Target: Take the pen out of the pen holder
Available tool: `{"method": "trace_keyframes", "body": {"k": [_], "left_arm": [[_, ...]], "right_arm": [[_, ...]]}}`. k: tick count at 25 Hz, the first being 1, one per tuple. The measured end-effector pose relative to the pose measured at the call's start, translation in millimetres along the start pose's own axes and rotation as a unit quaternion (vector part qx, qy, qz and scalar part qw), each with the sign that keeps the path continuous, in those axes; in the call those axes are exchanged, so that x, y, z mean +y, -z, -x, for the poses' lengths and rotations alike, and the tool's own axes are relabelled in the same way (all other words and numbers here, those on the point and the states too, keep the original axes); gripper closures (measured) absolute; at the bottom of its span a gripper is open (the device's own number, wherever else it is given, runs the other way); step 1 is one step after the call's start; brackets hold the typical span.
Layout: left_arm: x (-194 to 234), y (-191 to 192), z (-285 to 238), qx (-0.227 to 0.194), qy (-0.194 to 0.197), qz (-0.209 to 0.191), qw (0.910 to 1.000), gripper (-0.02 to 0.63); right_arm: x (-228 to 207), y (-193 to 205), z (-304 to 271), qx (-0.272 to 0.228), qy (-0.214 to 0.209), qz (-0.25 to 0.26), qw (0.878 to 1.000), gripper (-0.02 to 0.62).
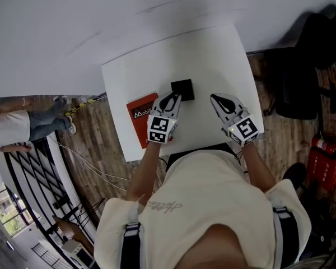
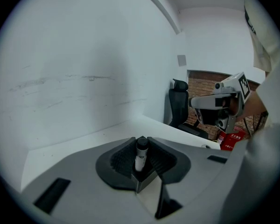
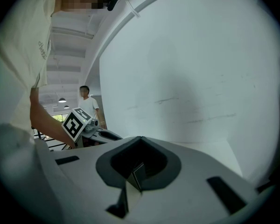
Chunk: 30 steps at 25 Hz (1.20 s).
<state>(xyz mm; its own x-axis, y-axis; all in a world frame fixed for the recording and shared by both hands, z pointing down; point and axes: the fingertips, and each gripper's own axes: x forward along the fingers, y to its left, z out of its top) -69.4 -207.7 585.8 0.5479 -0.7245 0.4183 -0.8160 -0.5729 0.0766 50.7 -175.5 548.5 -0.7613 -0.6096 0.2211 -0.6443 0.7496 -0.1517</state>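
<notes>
Pen (image 2: 140, 154), white barrel, black cap: clamped upright between pads of left tongs (image 1: 171, 98), at black square pen holder (image 1: 182, 88) on white tabletop (image 1: 213, 55); lower end hidden. Right tongs (image 1: 217, 100): closed, nothing between them. Red book (image 1: 141, 119) near holder; white lettering begins "Mobil", remainder covered.
</notes>
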Motion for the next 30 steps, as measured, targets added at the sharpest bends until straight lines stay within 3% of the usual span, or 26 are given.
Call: {"method": "trace_keyframes", "body": {"k": [19,30], "left_arm": [[5.9,-57.3,58.8,-0.087,-0.02,0.011,0.9959,0.517],[35.2,-52.2,109.7,-0.105,-0.063,0.021,0.9922,0.517]], "right_arm": [[12.6,-35.0,4.9,-0.032,0.009,0.04,0.999,0.588],[35.4,-54.1,-11.0,-0.036,-0.011,0.064,0.997,0.588]]}}
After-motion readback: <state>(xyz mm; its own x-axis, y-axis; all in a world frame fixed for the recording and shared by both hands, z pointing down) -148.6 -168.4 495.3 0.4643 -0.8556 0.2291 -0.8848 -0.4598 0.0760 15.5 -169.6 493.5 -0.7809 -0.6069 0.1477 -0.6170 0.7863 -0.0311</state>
